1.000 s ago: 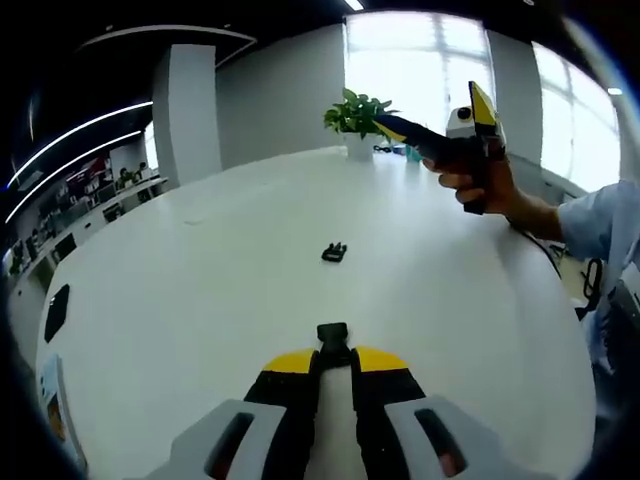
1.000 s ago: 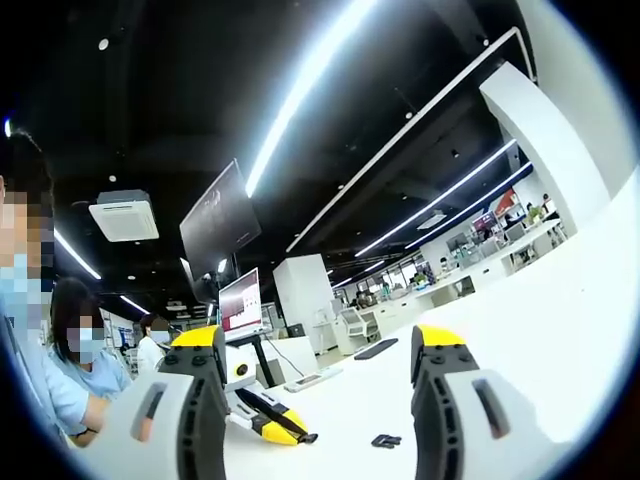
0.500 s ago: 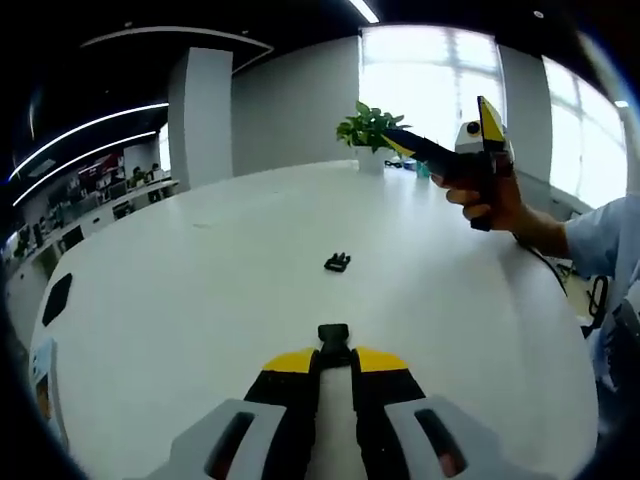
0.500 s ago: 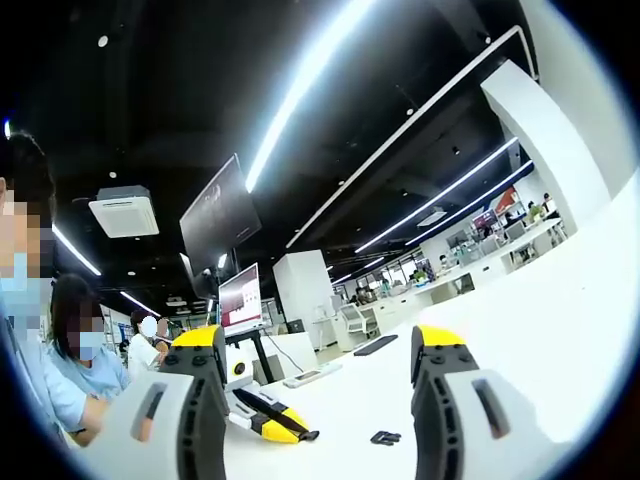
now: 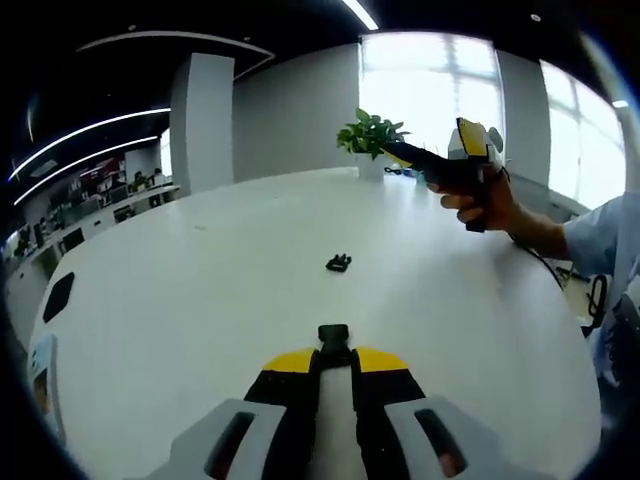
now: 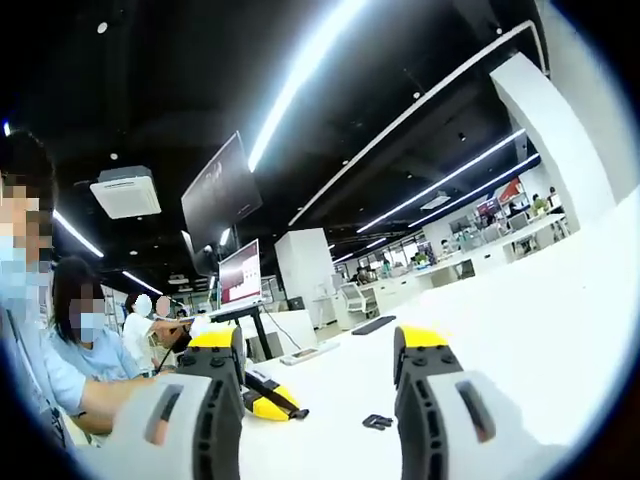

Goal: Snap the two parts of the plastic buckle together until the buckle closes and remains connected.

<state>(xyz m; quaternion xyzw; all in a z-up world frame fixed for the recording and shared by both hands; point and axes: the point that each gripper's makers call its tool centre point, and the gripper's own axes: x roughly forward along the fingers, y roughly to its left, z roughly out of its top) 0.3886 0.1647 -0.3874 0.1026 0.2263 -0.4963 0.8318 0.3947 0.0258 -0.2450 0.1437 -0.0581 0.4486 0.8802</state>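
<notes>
White bench (image 5: 200, 290), black buckle part (image 5: 338, 263) lying on it, second black buckle part (image 5: 333, 338) between yellow-tipped black fingers (image 5: 290, 372) on grey bodies, green potted plant (image 5: 370, 133), pale blue sleeve (image 5: 600, 230)

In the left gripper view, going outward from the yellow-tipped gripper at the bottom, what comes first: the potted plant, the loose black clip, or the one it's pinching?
1. Pinched buckle part, between the left gripper tips.
2. Loose buckle part, mid-table.
3. Potted plant, at the table's far edge.

In the right gripper view, the right gripper (image 6: 325, 360) was held with its yellow-tipped jaws spread wide above the white table (image 6: 560, 300). Between them, a small black buckle part (image 6: 377, 422) lay flat, near the left gripper (image 6: 268, 396).
</notes>
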